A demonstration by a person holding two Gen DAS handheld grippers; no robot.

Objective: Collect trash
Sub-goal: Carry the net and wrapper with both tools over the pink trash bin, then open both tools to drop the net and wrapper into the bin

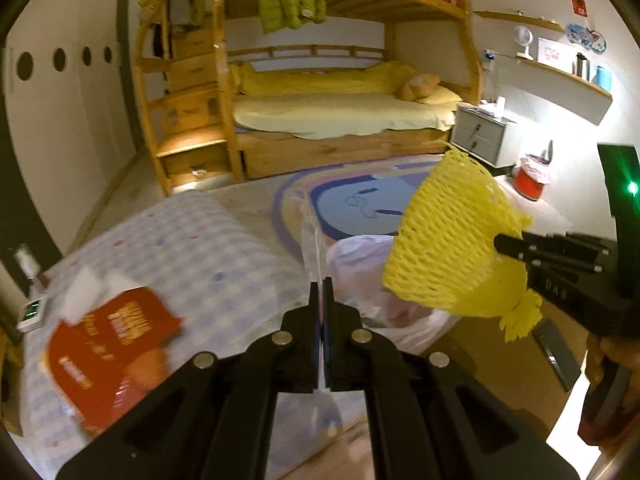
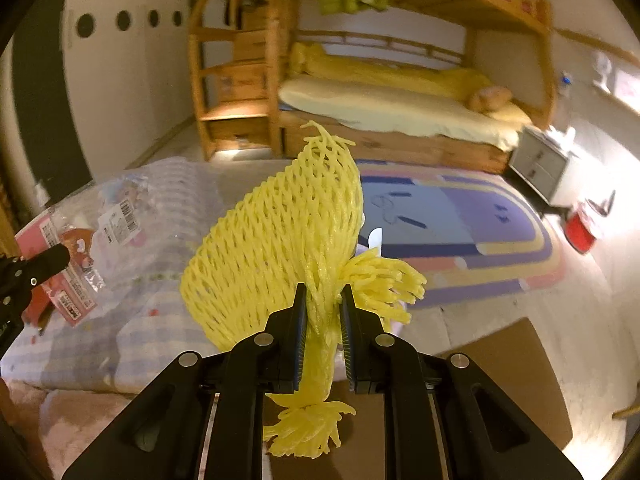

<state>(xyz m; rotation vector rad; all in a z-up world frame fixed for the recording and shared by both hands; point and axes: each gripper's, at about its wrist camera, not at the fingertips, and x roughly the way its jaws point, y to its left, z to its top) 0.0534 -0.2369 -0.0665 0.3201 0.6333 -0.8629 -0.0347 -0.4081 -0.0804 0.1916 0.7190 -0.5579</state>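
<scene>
My right gripper (image 2: 323, 300) is shut on the gathered neck of a yellow foam fruit net (image 2: 280, 240), held up in the air. The left wrist view has the same net (image 1: 448, 240) at the right, on the right gripper (image 1: 500, 245). My left gripper (image 1: 322, 286) is shut on a clear plastic wrapper (image 1: 312, 236), seen edge-on between the pads. In the right wrist view that wrapper (image 2: 116, 220) carries pink and white labels and hangs at the left gripper (image 2: 60, 258) over the bed. A blurred red packet (image 1: 112, 352) lies on the bedspread at left.
A checked bedspread (image 1: 180, 248) lies below both grippers, with a white plastic bag (image 1: 360, 268) at its edge. Beyond are a colourful rug (image 2: 460, 216), a wooden bunk bed (image 1: 340, 120) and a grey nightstand (image 1: 480, 132). A red bin (image 2: 580, 228) stands far right. Brown cardboard (image 2: 500, 360) lies on the floor.
</scene>
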